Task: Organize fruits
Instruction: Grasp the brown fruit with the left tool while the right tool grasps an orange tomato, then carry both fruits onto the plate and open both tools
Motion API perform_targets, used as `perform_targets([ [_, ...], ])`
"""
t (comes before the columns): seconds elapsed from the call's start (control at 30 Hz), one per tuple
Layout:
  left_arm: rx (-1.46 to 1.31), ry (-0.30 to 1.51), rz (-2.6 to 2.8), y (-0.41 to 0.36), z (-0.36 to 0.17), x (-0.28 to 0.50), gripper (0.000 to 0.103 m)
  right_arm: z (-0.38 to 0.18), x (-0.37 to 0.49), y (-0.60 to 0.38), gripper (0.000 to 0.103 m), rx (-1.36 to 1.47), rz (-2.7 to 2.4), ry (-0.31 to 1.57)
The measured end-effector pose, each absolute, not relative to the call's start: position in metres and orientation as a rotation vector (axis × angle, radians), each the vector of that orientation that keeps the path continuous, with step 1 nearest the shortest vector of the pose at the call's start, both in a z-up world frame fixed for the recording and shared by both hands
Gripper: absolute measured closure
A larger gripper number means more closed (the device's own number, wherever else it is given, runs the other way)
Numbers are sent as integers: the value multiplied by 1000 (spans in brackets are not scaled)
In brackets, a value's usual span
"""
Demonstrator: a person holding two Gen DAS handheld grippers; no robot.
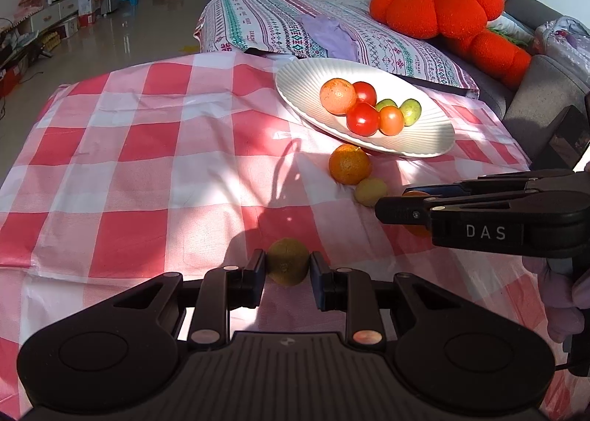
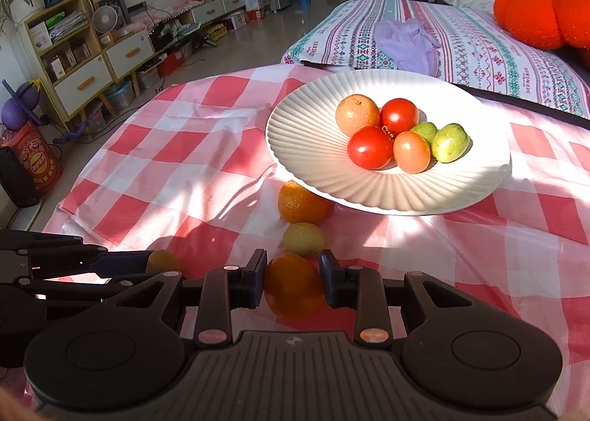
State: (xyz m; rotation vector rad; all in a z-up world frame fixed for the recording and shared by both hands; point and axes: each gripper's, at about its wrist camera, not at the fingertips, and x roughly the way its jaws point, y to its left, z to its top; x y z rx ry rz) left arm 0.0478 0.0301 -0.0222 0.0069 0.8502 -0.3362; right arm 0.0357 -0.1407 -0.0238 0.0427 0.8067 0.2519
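Checked cloth (image 1: pixel 166 148) covering the counter, sunlit. White ribbed plate (image 2: pixel 306 148) at the far right, holding one orange, three tomatoes and two green fruits in a cluster. Right gripper (image 2: pixel 293 282) with both pads against the sides of an orange fruit (image 2: pixel 295 292), grasping it low over the cloth. Left gripper (image 1: pixel 287 268) closed likewise around a small brownish-green fruit (image 1: pixel 288 266). Loose on the cloth: a mandarin (image 2: pixel 304 201) touching the plate's near rim and a yellow fruit (image 2: pixel 303 238) just beside it. To do this step well, each grasped fruit should probably be lifted clear of the loose pair, carried over the rim, and lowered onto bare plate left of the cluster before releasing, so nothing rolls.
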Motion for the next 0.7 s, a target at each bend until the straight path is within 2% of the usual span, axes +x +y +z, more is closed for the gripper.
perform_targets([
  [0.7, -62, 792, -371, -10, 4, 60, 80, 5, 33, -193, 75, 114, 160, 720],
])
